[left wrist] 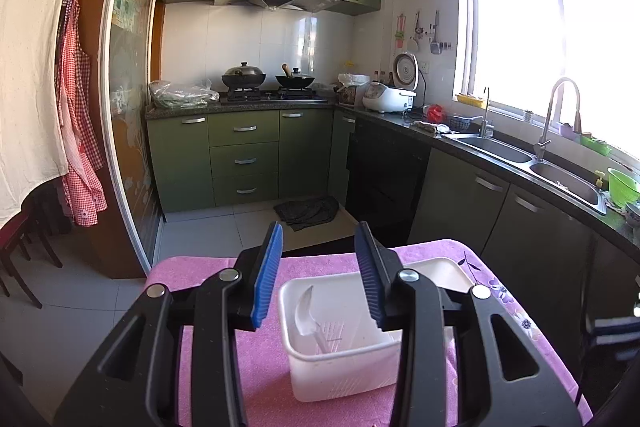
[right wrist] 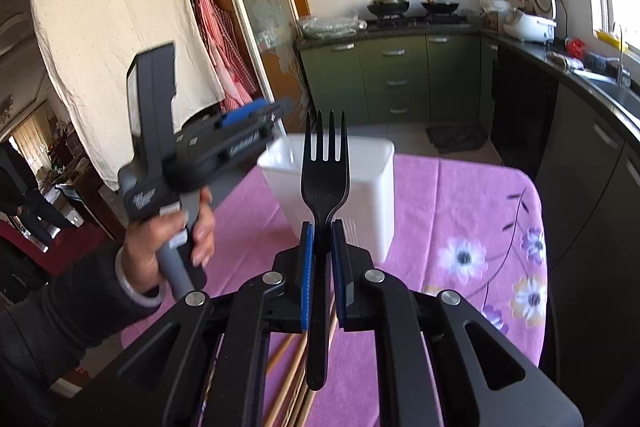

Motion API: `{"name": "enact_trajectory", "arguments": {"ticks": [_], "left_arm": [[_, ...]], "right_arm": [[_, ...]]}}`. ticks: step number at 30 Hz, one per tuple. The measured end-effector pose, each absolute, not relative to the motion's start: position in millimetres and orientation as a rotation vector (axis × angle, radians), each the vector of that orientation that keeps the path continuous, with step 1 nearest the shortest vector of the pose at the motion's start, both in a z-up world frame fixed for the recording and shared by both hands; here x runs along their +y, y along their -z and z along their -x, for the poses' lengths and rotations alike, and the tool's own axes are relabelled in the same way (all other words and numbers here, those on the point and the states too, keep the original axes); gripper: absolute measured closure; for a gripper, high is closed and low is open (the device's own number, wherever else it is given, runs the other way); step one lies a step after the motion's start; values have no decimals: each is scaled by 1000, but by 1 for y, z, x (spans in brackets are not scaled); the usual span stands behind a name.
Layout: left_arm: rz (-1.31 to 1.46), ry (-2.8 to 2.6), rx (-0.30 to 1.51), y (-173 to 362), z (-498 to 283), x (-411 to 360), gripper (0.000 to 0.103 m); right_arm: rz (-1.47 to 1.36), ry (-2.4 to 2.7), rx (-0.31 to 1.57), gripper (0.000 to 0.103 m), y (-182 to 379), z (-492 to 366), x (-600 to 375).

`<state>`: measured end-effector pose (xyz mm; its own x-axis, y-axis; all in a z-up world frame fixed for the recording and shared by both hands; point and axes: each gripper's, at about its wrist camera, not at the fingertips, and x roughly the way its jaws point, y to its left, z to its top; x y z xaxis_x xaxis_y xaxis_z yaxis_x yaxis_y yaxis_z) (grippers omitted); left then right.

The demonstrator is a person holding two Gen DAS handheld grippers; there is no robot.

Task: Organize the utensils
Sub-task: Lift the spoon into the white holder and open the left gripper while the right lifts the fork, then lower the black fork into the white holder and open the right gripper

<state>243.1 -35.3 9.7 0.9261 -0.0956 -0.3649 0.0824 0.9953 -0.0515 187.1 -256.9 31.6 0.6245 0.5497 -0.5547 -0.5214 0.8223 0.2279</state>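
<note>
A white plastic utensil holder (left wrist: pixel 340 359) stands on the pink tablecloth; it also shows in the right wrist view (right wrist: pixel 370 187). A white spoon (left wrist: pixel 306 315) stands inside it. My left gripper (left wrist: pixel 318 267) is open and empty, held above the holder; it also shows in the right wrist view (right wrist: pixel 256 115) to the holder's left. My right gripper (right wrist: pixel 321 255) is shut on a black plastic fork (right wrist: pixel 325 183), tines pointing up, just in front of the holder. Wooden chopsticks (right wrist: pixel 292 379) lie on the cloth under the right gripper.
A flat white tray (left wrist: pixel 444 273) lies behind the holder. The pink flowered tablecloth (right wrist: pixel 460 235) covers a small table. Dark kitchen cabinets and a counter with a sink (left wrist: pixel 560 179) run along the right. A white sheet (right wrist: pixel 108 11) hangs at the left.
</note>
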Motion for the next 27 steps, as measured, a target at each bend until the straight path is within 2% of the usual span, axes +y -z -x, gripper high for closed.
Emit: {"name": "enact_trajectory", "arguments": {"ticks": [6,10,16,25,27], "left_arm": [[80,106,355,-35,-186,-14,67],[59,114,344,-41,-149,-6,66],[31,114,386,-36,-129,2,64],[47,112,510,-16,-135,3,64],[39,115,533,-13,-134,-1,63]], "right_arm": [[-78,-542,434,93,-85,-230,-235],[-99,-470,342,93,-86,-274,-217],[-89,-413,386,93,-40,-320,-194],[-33,-397,431,92,-2,-302,-202],[-14,-399,442,82,-1,-295,-201]]}}
